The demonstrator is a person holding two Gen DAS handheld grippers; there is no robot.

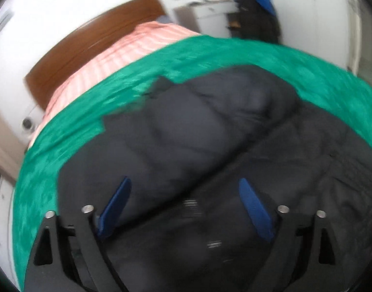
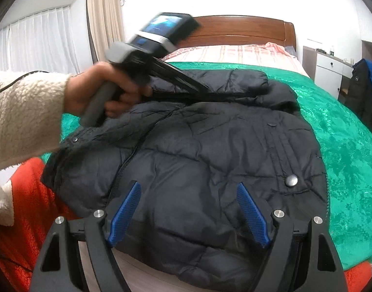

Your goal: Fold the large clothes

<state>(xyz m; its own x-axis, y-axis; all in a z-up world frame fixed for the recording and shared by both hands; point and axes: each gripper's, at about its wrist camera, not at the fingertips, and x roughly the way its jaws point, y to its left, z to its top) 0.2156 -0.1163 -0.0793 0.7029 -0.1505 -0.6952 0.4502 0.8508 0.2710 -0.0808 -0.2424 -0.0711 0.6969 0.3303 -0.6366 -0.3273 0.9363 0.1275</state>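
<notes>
The black puffer jacket lies spread on the green bedspread at the foot end of the bed, its hem reaching the foot edge nearest you and its collar pointing toward the wooden headboard. A silver snap button shows on its front, toward the bed's right edge.

Your right gripper hovers over the jacket's lower hem with its blue jaws spread apart, holding nothing. Your left hand grips the handle of the left gripper, which reaches in from the bed's left edge toward the jacket's collar area. In the left wrist view, which is blurred, its jaws also stand wide apart over the dark fabric, and nothing is between them.

Beyond the green bedspread, a pink striped sheet covers the head end of the bed. A red cloth hangs at the bed's near left corner. A dark coat with something blue on it hangs beyond the right side of the bed, next to a white cabinet.
</notes>
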